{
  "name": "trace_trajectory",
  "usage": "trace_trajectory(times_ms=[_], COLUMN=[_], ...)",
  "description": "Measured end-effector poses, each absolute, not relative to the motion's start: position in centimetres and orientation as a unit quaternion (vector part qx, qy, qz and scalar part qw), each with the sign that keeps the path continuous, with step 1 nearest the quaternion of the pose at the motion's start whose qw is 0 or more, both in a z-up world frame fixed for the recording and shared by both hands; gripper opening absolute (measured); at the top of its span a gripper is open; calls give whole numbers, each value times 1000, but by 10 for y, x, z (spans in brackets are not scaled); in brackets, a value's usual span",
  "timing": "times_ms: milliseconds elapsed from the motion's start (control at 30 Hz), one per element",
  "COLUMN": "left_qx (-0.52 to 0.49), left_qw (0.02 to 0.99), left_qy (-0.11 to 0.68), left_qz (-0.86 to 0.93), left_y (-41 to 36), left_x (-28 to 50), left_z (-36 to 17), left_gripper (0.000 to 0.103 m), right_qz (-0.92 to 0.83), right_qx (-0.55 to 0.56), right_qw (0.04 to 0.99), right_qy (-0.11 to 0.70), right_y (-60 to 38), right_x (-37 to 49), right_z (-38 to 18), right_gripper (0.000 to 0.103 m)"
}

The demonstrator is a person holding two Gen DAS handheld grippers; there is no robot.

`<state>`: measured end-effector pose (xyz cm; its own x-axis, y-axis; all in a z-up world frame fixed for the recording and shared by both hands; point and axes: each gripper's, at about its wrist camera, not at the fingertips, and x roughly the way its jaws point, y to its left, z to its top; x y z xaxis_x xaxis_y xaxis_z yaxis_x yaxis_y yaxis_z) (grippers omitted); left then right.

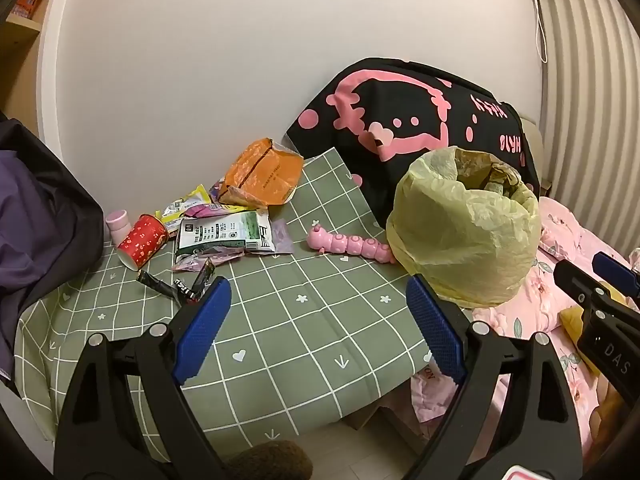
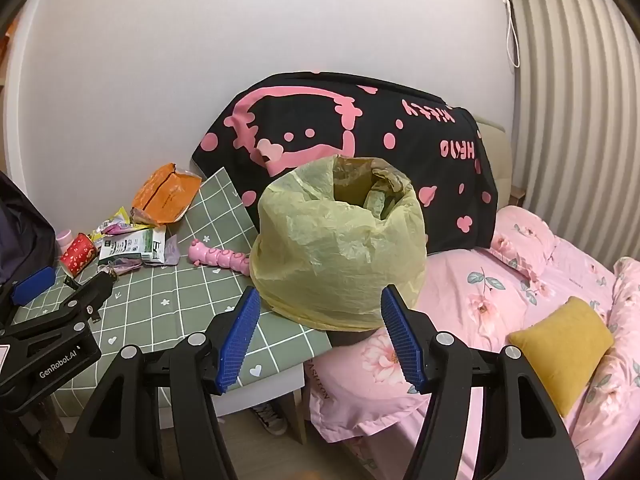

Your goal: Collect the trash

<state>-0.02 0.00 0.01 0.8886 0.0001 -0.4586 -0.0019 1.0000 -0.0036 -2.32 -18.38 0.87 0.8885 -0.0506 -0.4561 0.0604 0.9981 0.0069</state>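
Note:
On a table with a green checked cloth, trash lies at the far left: an orange bag, a white-green packet, a tipped red paper cup, a yellow wrapper and black wrappers. A bin lined with a yellow bag stands at the table's right end, some rubbish inside. My left gripper is open above the bare cloth, short of the pile. My right gripper is open just before the bin's base, nothing between its pads.
A pink caterpillar toy lies between pile and bin. A black cloth with a pink cartoon print leans behind. Pink floral bedding with a mustard cushion lies right. A dark garment hangs left, a small pink jar beside it.

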Motion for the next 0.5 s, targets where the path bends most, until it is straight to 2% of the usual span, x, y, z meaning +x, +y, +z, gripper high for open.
trace_trajectory(times_ms=[500], left_qx=[0], left_qw=[972], left_qy=[235], left_qz=[-1], left_y=[-4], left_x=[-4], left_z=[1], left_gripper=[85], right_qz=[-29], right_qx=[9], right_qw=[971], right_qy=[235], right_y=[-185], right_x=[-23], right_z=[8], right_gripper=[59])
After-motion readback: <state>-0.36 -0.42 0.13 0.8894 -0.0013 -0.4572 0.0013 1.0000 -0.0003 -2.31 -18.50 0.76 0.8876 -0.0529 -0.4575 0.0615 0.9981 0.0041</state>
